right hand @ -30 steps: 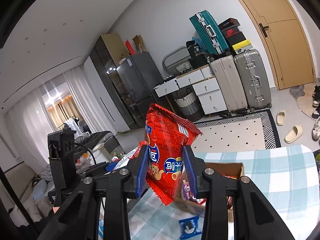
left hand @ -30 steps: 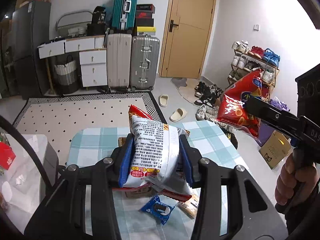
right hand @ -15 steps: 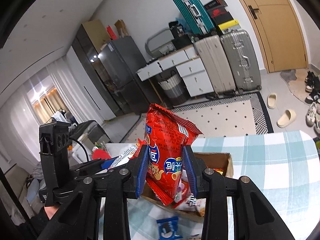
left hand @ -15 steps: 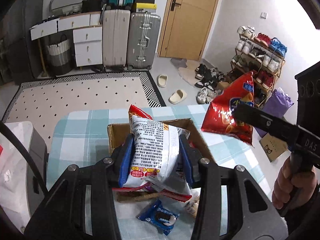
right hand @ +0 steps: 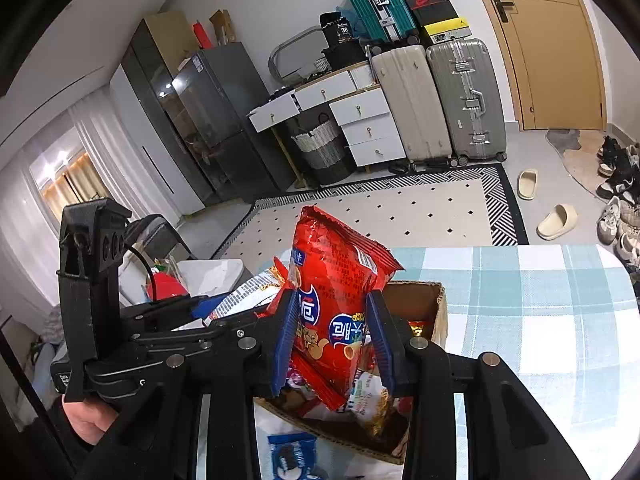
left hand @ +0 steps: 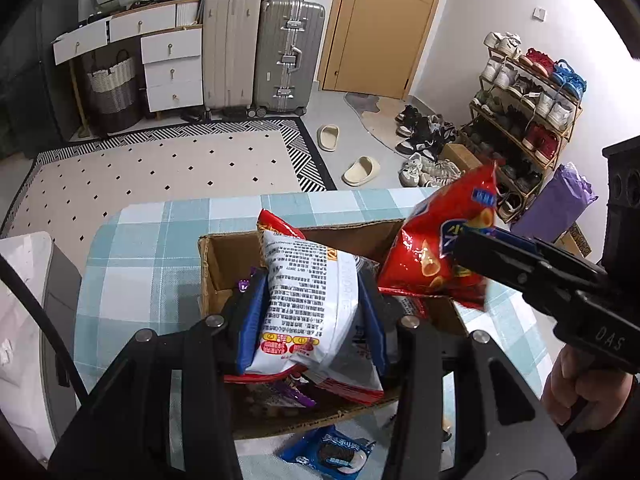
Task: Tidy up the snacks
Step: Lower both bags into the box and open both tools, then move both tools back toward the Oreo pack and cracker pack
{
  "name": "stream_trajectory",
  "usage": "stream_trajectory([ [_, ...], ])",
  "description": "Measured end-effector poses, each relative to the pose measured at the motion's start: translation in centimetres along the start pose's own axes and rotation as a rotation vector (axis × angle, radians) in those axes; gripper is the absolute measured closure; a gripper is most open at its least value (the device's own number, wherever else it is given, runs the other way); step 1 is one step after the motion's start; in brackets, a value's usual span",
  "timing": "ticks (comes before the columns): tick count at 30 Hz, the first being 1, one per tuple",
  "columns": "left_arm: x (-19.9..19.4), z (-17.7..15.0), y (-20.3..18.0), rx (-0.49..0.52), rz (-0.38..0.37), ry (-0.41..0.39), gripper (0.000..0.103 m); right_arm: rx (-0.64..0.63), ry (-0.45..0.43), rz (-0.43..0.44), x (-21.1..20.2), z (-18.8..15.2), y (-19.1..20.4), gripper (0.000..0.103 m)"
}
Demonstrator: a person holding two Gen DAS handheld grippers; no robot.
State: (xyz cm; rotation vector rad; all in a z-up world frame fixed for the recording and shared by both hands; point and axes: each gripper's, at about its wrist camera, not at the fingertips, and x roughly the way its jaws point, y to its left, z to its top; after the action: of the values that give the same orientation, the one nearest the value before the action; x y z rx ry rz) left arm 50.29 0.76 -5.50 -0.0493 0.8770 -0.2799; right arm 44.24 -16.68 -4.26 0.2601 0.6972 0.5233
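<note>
Left gripper [left hand: 312,316] clamped on a white snack bag [left hand: 308,304], blue pads pressed to both its sides; bag upright between the fingers, over the open cardboard box [left hand: 224,248]. Right gripper [right hand: 334,340] clamped on a red snack bag [right hand: 336,304], also upright, hanging over the box's near right corner; in the left wrist view that same red bag sits right of the left fingers, close beside the white one, the two not clearly touching. Below both pairs of fingers the box already holds several loose packets, too jumbled to count. One blue cookie packet [left hand: 328,454] lies outside the box on the cloth, nearer than the fingertips. Surface: table under a blue-and-white checked cloth [left hand: 132,248]. Beyond the fingers: patterned rug [left hand: 160,168], two upright suitcases [left hand: 260,48] against the wall plus a teal one stacked above, white drawer unit [left hand: 172,68], wooden door [left hand: 384,28], two slippers [left hand: 344,152] on the floor, shoe rack [left hand: 528,96] at right. A hand [left hand: 584,392] grips the right tool's handle.
</note>
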Motion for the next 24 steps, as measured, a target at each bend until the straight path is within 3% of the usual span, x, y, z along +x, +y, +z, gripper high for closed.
stream_trajectory([
  [6, 2.5, 0.1, 1.1, -0.023, 0.002, 0.019, 0.06, 0.008, 0.022, 0.0, 1.1, -0.6, -0.5, 0.067],
  [10, 1.7, -0.7, 1.5, -0.012, 0.034, -0.005, 0.053, 0.009, 0.018, 0.002, 0.9, -0.9, -0.3, 0.067],
  [19, -2.8, -3.1, 1.3, -0.014, 0.079, -0.065, 0.041, 0.003, -0.021, 0.029, -2.3, -1.0, 1.3, 0.067],
  [24, -6.8, -5.5, 0.1, 0.043, 0.151, -0.156, 0.041, -0.027, -0.039, 0.032, -5.0, -1.8, 2.4, 0.067],
])
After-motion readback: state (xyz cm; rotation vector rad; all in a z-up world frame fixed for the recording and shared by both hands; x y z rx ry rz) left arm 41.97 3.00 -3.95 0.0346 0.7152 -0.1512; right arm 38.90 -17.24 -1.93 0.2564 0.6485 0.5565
